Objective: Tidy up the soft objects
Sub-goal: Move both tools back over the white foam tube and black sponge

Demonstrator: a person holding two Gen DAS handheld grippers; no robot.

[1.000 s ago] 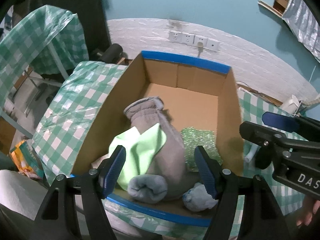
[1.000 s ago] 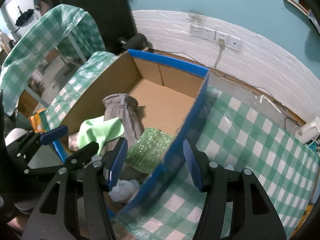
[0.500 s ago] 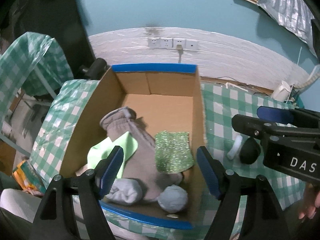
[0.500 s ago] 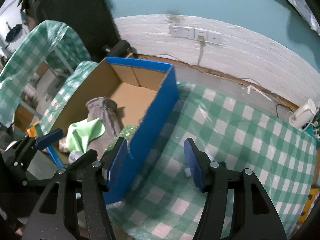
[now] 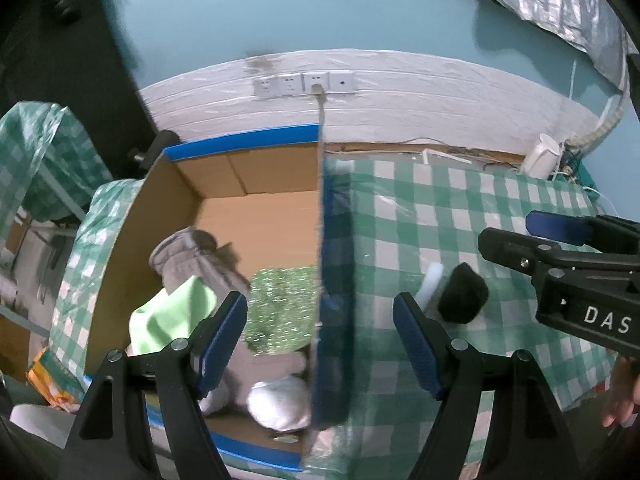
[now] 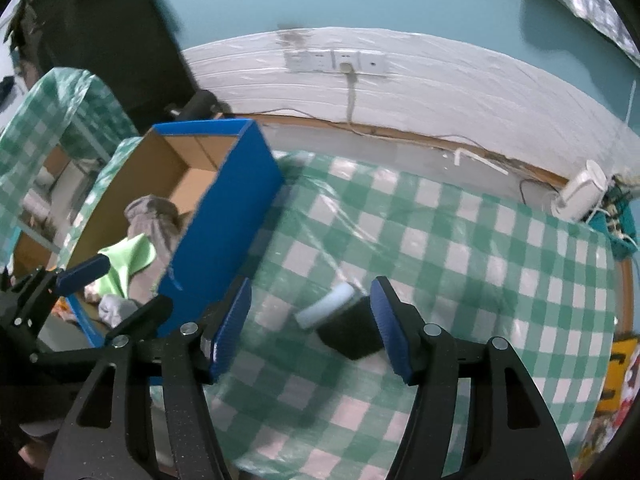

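Both my grippers hang open over the checked table, holding nothing.

My left gripper [image 5: 320,340] straddles the right wall of the blue-taped cardboard box [image 5: 334,264]; behind my left finger lie the grey fleece glove [image 5: 192,260], lime-green cloth [image 5: 172,316] and glittery green scouring pad [image 5: 280,304]. My right gripper [image 6: 310,334] is spread around the black foam block [image 6: 352,336] and pale blue foam roll [image 6: 326,306], touching each other beside my right finger on the green-and-white checked tablecloth [image 6: 480,280].

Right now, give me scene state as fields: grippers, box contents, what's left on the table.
left gripper: open, empty, straddling the box's right wall
right gripper: open, empty, over the table
cardboard box: holds grey glove, light green cloth, glittery green pad, pale rolled items
checked tablecloth: black sponge and white roll lie outside the box
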